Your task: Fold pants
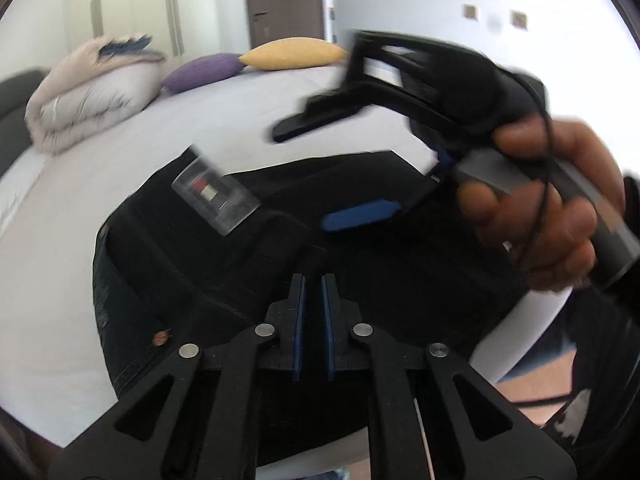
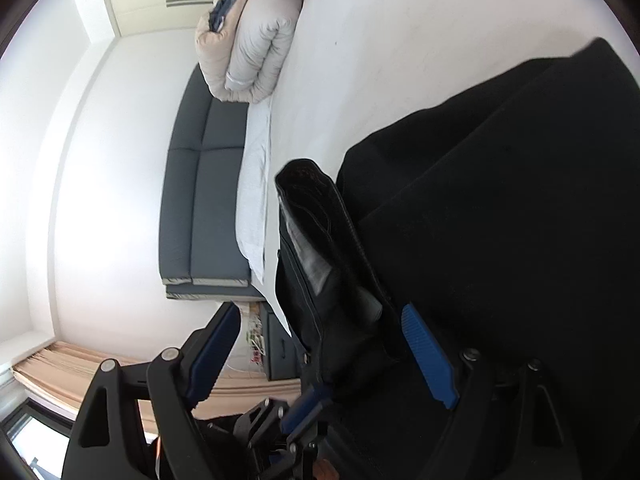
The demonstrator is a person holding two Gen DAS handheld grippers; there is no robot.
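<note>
Bed (image 1: 240,120): white sheet, mostly bare. Rolled duvet (image 1: 92,92) at head end of bed, purple cushion (image 1: 204,72) and yellow cushion (image 1: 292,54) along far side of bed.

Pants (image 1: 400,272): black, lying at near edge of bed, well apart from duvet. Bulk flat on the sheet. Seen from right wrist, at least one dark layer already lying over another, with a straight stepped edge. Judged: one fold in, probably leg over leg. Waist section not down; in right wrist view it stands up off the bed, pocket lining showing. Judged: task about midway. Left to do: lay the raised section over, square the edges, perhaps one more fold to shorten.

Right gripper (image 2: 320,344): held in person's hand (image 1: 540,208) above the pants at near side of bed. Jaws wide apart. Raised waist cloth passes between them, but neither blue pad presses on it; nothing gripped.

Left gripper (image 1: 314,276): over the pants at near edge of bed, pointing down at the cloth. Jaws closed to a thin slit. Ridge of black cloth runs up into the tips; reads as pinched on pants, though dark on dark leaves some doubt.

Clear size tag (image 1: 216,196): stuck on the pants, on the side toward the bed's head end, red and white mark on it.

Small round button (image 1: 162,336): at pants edge near the bed's near edge, blurred.
</note>
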